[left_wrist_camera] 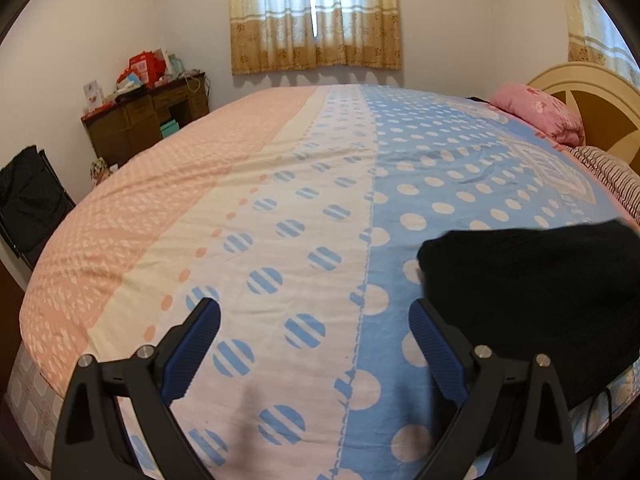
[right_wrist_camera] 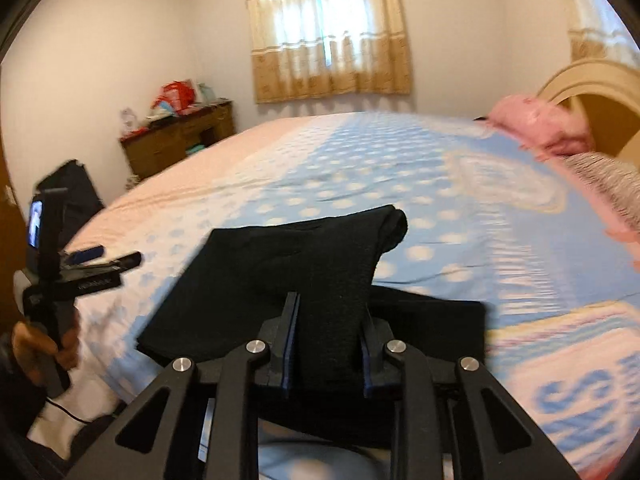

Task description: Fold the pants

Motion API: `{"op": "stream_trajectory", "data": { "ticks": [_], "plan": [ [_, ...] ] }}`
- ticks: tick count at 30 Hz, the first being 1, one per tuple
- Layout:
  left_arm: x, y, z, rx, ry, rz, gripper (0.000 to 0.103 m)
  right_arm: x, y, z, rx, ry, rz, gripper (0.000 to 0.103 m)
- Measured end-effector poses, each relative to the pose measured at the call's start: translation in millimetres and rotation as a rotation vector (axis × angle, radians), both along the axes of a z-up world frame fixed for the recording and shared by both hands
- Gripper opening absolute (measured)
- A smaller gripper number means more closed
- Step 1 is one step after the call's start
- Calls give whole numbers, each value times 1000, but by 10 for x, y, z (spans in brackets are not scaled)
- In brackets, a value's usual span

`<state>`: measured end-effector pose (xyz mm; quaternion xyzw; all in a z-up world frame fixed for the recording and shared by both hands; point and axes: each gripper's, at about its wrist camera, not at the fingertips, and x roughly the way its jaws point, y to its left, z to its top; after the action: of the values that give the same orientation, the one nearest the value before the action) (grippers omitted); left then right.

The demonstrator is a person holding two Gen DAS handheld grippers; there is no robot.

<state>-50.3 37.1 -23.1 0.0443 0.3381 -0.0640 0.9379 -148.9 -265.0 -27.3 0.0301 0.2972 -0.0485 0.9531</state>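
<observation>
fingers (right_wrist_camera: pixel 294 320) around pants (right_wrist_camera: pixel 280 272), tilted downward

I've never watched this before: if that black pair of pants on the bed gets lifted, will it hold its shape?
Probably not. The black fabric pants look soft and floppy: a strip drapes up between the right gripper fingers. Folded layers would likely sag and slide apart; they seem light.

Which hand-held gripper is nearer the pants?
Right. The right hand-held gripper has the pants between its fingers; the left hand-held gripper hangs open beside them.
</observation>
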Motion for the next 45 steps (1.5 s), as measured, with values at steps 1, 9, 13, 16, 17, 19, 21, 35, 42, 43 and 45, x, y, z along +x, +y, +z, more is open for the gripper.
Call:
{"op": "stream_trajectory", "data": {
  "ticks": [1,9,13,16,17,19,21,35,42,43,45],
  "plan": [
    [4,-26,3,1,-2,-7,98,-33,-85,-42,-5,18,-22,25],
    [13,-455,-62,-6,24,-108,98,-48,-494,-740,88,110,-107,26],
    [-37,-684,-64,23,9,-145,98,-64,-506,-726,100,114,-108,29],
    [15,-829,-164,62,44,-151,98,-125,-561,-611,129,115,-114,35],
    [38,-870,-220,78,65,-153,98,-177,-571,-552,138,92,-123,36],
    [44,-875,-284,87,84,-145,98,-290,-567,-374,139,21,-139,36],
    [24,-844,-299,82,88,-136,98,-349,-575,-232,115,-21,-158,36],
    [229,-1320,-311,126,111,-116,100,628,-707,-646,140,61,-147,36],
    [258,-1324,-406,126,136,-99,103,516,-674,-492,160,44,-146,36],
    [259,-1319,-404,121,142,-99,103,472,-667,-473,169,35,-146,36],
    [259,-1306,-398,113,149,-101,103,345,-636,-418,171,14,-151,36]
  ]
}}
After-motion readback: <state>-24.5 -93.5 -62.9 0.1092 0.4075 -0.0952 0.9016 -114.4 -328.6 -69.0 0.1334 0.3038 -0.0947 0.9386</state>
